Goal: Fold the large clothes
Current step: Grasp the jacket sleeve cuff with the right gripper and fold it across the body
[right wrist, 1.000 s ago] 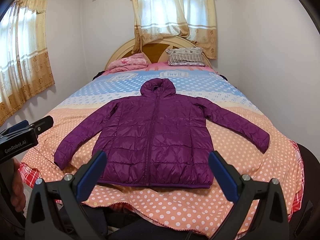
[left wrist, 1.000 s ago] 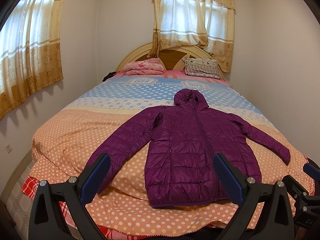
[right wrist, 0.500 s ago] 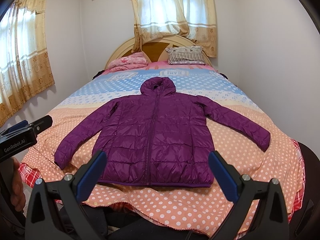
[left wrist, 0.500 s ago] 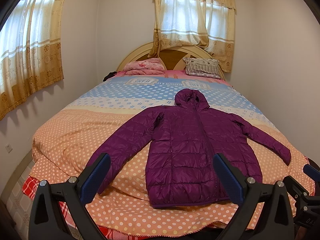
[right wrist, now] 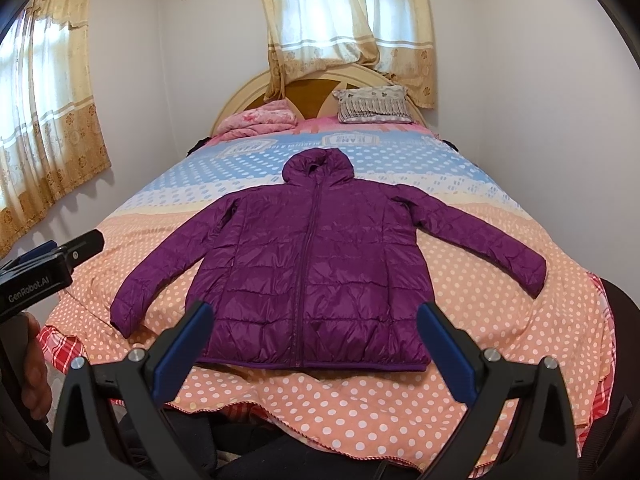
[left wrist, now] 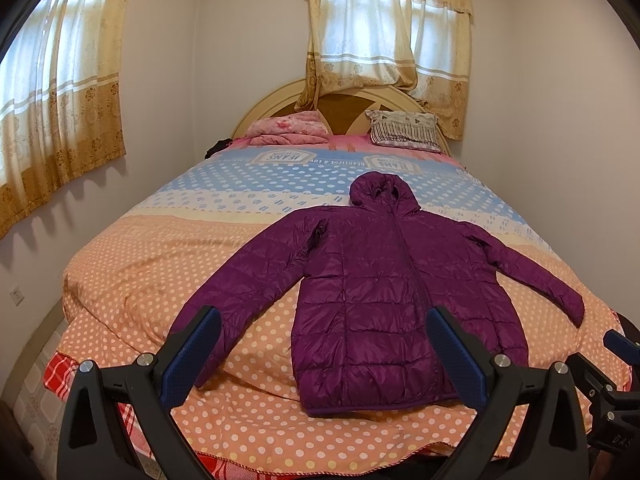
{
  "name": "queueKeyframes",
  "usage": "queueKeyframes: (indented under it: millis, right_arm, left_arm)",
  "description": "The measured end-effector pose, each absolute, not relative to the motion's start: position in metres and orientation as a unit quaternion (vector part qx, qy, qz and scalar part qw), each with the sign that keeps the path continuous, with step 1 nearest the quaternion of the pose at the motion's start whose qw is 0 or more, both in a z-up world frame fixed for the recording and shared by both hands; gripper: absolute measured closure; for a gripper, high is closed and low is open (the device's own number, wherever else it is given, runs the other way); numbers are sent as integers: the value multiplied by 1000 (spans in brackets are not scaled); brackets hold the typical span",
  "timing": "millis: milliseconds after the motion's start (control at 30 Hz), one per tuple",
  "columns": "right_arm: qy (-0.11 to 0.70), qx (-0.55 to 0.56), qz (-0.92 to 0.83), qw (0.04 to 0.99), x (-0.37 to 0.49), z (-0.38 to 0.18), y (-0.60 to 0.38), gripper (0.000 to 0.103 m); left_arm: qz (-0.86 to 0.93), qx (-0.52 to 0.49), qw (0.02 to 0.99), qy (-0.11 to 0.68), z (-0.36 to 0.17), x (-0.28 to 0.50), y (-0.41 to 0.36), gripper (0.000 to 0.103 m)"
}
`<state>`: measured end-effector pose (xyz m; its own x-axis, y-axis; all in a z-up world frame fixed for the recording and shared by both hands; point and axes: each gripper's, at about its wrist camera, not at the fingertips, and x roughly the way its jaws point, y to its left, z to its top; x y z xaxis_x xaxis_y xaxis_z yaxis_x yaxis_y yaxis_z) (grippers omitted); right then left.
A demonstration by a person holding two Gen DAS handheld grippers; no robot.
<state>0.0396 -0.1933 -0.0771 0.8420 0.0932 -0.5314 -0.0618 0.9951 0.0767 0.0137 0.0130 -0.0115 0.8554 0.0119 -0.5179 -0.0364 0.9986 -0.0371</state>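
A curtained window [left wrist: 60,92] lights the left wall of a bedroom where a purple hooded puffer jacket [right wrist: 316,264] lies face up and zipped on a bed [left wrist: 160,264], its polka-dot orange and blue cover reaching to the foot. The jacket is spread flat across the near half of the bed, hood pointing to the headboard [right wrist: 312,88], hem near the foot edge and both sleeves angled outward and down. At the far end, a folded pink blanket [left wrist: 286,132] sits to the left and a striped pillow [left wrist: 404,134] to the right, below a second curtained window [right wrist: 344,12]. In the foreground, the left gripper [left wrist: 324,354] and the right gripper [right wrist: 312,346] are held short of the bed's foot edge, each with its blue-padded jaws spread wide and nothing between them; neither touches the jacket. At the left edge of the right wrist view, a hand [right wrist: 34,376] grasps the left gripper's handle.
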Motion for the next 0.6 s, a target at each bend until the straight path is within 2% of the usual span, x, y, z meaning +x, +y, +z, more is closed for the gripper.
queueKeyframes:
  millis: [267,500,600]
  right_arm:
    - [317,66,6,946,83,-110,-246,1]
    - [352,115,-118,921,145,-140,-361,14]
    - [366,158,-177,900,169,-153,-420,16]
  left_arm:
    - [11,14,956,293,-41,69,10,1]
    - [14,42,952,303,-67,156,9,1]
    - [28,53,950,307,-78,191,8,1]
